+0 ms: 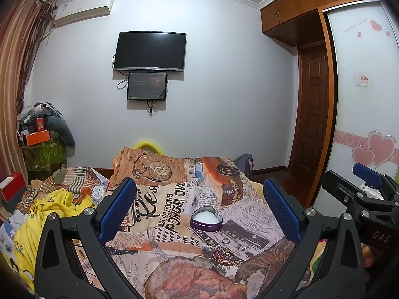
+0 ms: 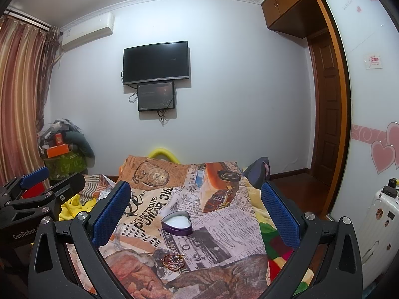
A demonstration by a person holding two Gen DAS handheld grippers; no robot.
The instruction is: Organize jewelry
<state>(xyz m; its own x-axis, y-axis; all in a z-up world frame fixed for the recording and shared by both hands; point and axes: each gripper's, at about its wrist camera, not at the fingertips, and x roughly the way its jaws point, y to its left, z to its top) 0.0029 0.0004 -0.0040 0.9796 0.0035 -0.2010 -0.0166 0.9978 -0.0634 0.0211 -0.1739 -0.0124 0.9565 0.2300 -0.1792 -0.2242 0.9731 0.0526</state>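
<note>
Left wrist view: the left gripper (image 1: 199, 209) is held above the bed with its blue fingers (image 1: 117, 206) spread wide and nothing between them; the wide spread suits an approach, since no item is yet chosen. On the printed bedspread (image 1: 174, 199) sits a purple heart-shaped box (image 1: 206, 219), lid off, white lining facing up, ready to receive items. Nearer the camera lie the loose pieces: a red and gold bracelet (image 1: 224, 256), a small ring (image 1: 225, 241) between bracelet and box, and a tiny stud (image 1: 244, 248) just right of the bracelet; all rest on the cloth, apart from the box. The right gripper (image 1: 366, 186) shows at the right edge; its opening cannot be judged from here.

Right wrist view: the right gripper (image 2: 197, 211) also hovers over the bed, fingers (image 2: 281, 214) spread and holding nothing. The box (image 2: 177, 223) lies centred ahead; the bracelet (image 2: 174, 261) lies closer, with the ring (image 2: 185, 247) just beyond it. The left gripper (image 2: 37, 186) enters at the left edge. Judgement: the task is at its start; nothing is in the box.
</note>
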